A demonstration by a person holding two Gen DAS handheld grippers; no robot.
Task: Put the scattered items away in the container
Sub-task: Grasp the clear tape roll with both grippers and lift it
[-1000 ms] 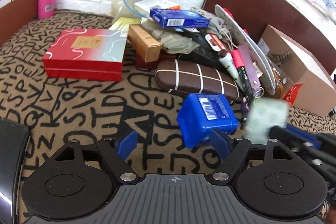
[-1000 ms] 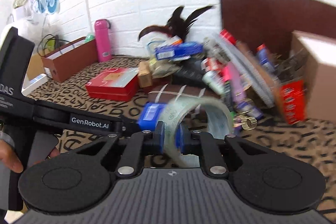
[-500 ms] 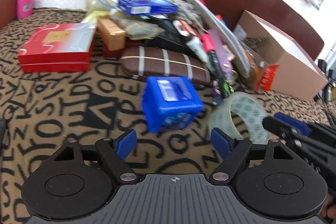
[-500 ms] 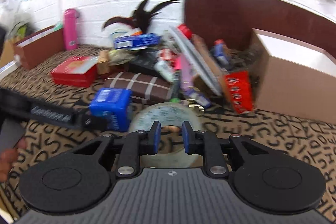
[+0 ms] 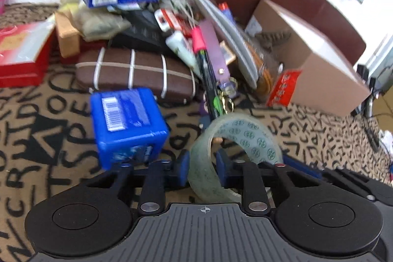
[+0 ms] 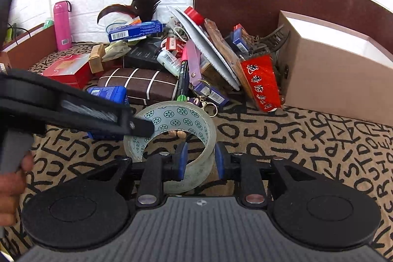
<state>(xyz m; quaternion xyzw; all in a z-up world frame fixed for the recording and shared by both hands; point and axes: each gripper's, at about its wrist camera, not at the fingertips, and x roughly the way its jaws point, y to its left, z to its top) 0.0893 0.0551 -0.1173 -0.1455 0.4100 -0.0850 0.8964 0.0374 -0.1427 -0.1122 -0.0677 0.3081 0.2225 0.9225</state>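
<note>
A: Where's the tape roll (image 6: 172, 129)?

B: Near-centre on the lettered cloth (image 6: 307, 139), both grippers on its band: left gripper (image 5: 202, 170) and right gripper (image 6: 199, 160), jaws clamped on it.

A: Which step?

B: A handover, I'd judge. Next, one releases; the other carries it right to the cardboard box (image 6: 339, 65).
</note>
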